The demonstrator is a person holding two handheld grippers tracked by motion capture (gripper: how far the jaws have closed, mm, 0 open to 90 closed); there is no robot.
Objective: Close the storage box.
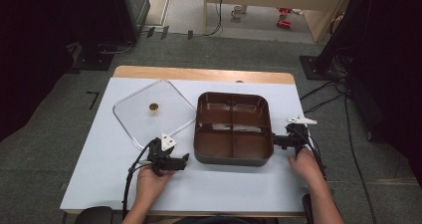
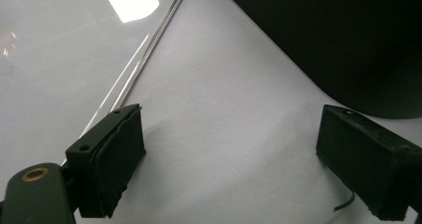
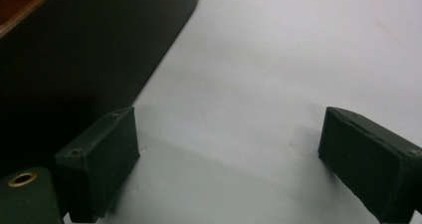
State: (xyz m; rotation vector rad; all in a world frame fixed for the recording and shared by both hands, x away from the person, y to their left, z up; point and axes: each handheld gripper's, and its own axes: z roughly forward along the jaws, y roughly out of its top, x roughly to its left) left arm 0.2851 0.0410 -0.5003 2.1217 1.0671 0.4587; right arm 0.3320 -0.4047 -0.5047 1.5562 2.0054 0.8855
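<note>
Brown four-compartment tray (image 1: 233, 157) sits centre-right on the white table (image 1: 99, 174), empty as far as the high view tells. Clear square lid (image 1: 133, 115) with a small gold knob (image 1: 154, 107) lies flat on the table to the tray's left, its near-right corner just beside the tray's left wall, maybe touching, cannot tell.

Left gripper (image 1: 180, 162) rests low at the tray's front-left corner, pointing toward the tray. In the left gripper view (image 2: 234, 157) jaws are spread wide with bare table between them; lid's metal rim (image 2: 149, 52) runs past the left jaw, dark tray wall (image 2: 348, 40) sits upper right. Nothing pinched.

Right gripper (image 1: 278, 141) sits at the tray's right wall, near the front corner. In the right gripper view (image 3: 229, 157) jaws are spread wide too, empty, with tray side (image 3: 74, 50) at upper left.

Step, as a judgement: both grippers flank the tray and neither grips. Looks like set-up for either grabbing the tray by its two sides or going for the lid to cover it.

Next move, if the lid: left gripper needs to swing away from the tray to the lid's rim or knob, close on it, lift, and square it over the tray. If the tray: each gripper needs one jaw over the wall and one outside, then close.
</note>
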